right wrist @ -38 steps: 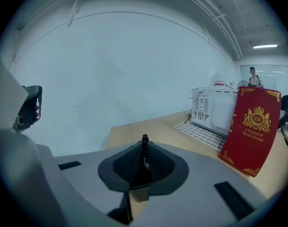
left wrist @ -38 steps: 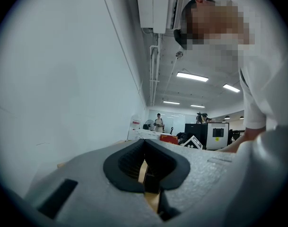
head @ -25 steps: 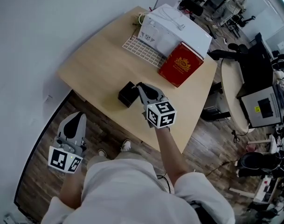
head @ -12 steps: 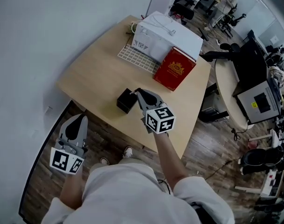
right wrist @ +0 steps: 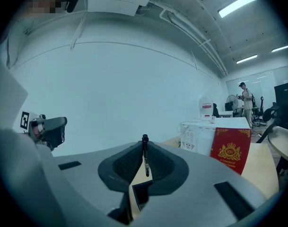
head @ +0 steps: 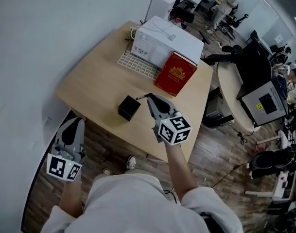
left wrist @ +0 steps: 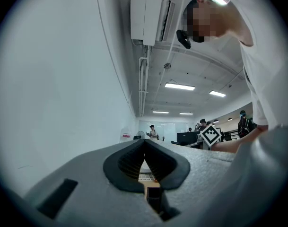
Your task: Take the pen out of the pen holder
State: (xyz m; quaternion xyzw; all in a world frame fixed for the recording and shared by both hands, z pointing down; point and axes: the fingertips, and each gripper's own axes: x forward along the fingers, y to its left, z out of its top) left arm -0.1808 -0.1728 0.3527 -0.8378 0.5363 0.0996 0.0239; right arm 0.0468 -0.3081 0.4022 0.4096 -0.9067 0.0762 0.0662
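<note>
A black square pen holder (head: 129, 108) stands on the light wooden table (head: 94, 81) near its front edge. My right gripper (head: 149, 97) hovers just right of the holder and above it, shut on a thin black pen (right wrist: 145, 151). The pen stands upright between the jaw tips and pokes out above them, clear of the holder. My left gripper (head: 73, 125) hangs off the table's front left edge, over the floor. Its jaws meet at the tip (left wrist: 144, 141) with nothing between them.
A red book (head: 175, 74) leans against a white box (head: 162, 38) at the back of the table, with a white keyboard (head: 138, 65) beside them. A round table (head: 235, 96) and office desks with people stand to the right.
My right gripper has lifted up and to the right, away from the pen holder, carrying the pen out of it. My left gripper has risen slightly.
</note>
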